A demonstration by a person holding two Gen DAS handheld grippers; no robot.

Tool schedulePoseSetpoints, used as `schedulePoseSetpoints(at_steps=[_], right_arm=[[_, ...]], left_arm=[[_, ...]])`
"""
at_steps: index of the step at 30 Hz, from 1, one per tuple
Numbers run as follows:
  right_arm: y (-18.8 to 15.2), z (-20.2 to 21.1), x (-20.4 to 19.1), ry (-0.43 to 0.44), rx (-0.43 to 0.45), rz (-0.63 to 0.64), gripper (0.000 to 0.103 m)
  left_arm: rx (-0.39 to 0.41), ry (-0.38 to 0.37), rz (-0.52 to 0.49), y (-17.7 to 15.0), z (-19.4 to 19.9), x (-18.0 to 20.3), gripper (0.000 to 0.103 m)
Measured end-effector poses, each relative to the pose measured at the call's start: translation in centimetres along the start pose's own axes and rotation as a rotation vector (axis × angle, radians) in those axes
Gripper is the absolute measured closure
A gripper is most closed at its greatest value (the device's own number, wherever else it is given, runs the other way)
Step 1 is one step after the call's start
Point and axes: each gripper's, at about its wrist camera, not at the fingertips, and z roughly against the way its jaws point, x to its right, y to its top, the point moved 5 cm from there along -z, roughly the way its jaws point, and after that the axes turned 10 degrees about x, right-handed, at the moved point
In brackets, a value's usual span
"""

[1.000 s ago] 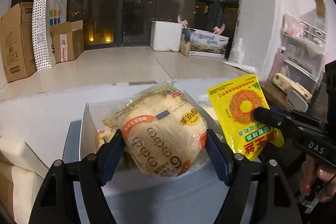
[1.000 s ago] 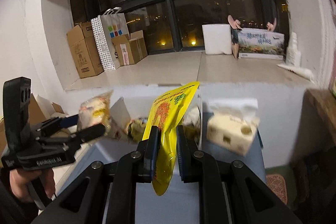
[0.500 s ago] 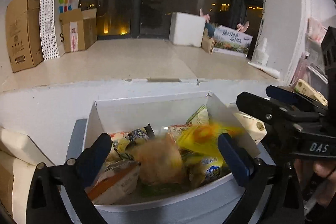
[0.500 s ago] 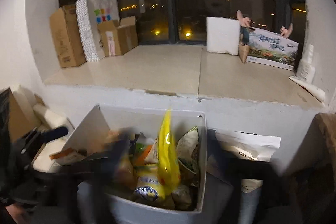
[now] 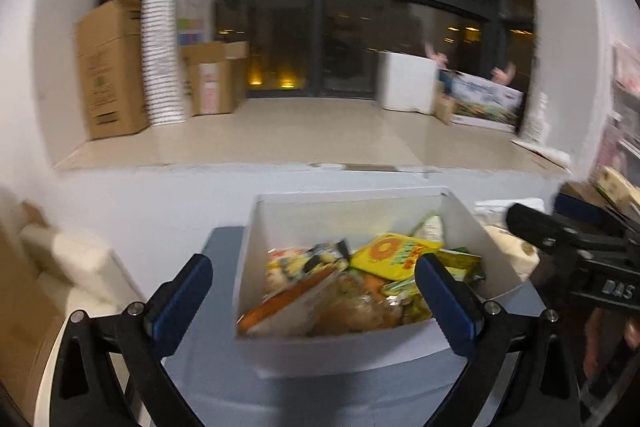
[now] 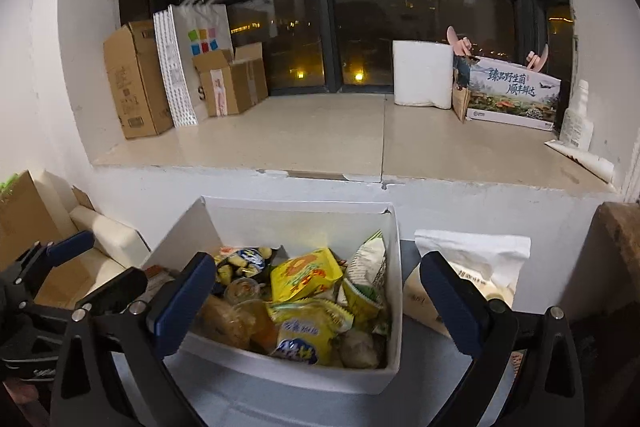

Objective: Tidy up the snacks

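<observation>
Surroundings: tissue pack (image 6: 472, 267) just beside white box (image 6: 394, 311) at 3 o'clock; cardboard boxes (image 6: 136, 79), paper bag (image 6: 192, 55) on window ledge (image 6: 320, 135) at 12 o'clock
Clearance: box top open; grey surface (image 6: 280, 403) bare in front of near wall
Snacks: yellow packet (image 6: 306, 277) on top of snack pile inside box
Left gripper (image 5: 312, 307): spread wide, holding nothing, box near wall between fingers
Right gripper (image 6: 316, 303): spread wide, holding nothing, over box
</observation>
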Motion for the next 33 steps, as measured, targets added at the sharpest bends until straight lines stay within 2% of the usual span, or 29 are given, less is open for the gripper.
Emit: schedulePoseSetpoints(at_steps=[3,6,8,13,16,22,25,27,30,33], right_arm=[[-0.7,2.1,-0.2,-0.051,0.025,0.025,0.0],[-1.5,5.0,-0.7,-0.095,0.046,0.055,0.0],[-1.9,6.8,-1.0,-0.077,0.06,0.039,0.0],[-3.6,11.5,-2.1,0.049,0.032,-0.038,0.0],[-4.7,13.8,-2.5,0.061,0.006,-0.049,0.0],[-7.5,18.2,-3.9,0.072,-0.047,-0.022,0.0],[-8.6,20.6,-4.5,0.078,-0.035,-0.022,0.0],[-9.1,21.5,-4.7,0.087,-0.032,-0.012,0.0],[-9.7,22.3,-5.1,0.054,-0.037,0.029,0.0],[-9.7,22.8,-5.2,0.055,-0.03,0.031,0.0]], left_arm=[[0.004,0.021,0.021,-1.1,2.4,-0.6,0.0],[0.022,-0.013,0.019,-1.9,5.2,-0.7,0.0],[0.017,-0.044,0.014,-2.4,7.2,-0.7,0.0],[0.026,-0.077,-0.01,-2.7,12.7,-0.6,0.0],[0.019,-0.081,-0.01,-3.3,15.8,-0.6,0.0],[0.0,-0.075,-0.02,-4.7,19.6,-0.4,0.0],[-0.003,-0.052,-0.033,-5.6,21.2,-0.3,0.0],[-0.011,-0.056,-0.014,-6.2,21.9,-0.3,0.0],[-0.043,-0.092,0.021,-7.1,22.4,-0.3,0.0],[-0.04,-0.09,0.011,-7.2,22.8,-0.2,0.0]])
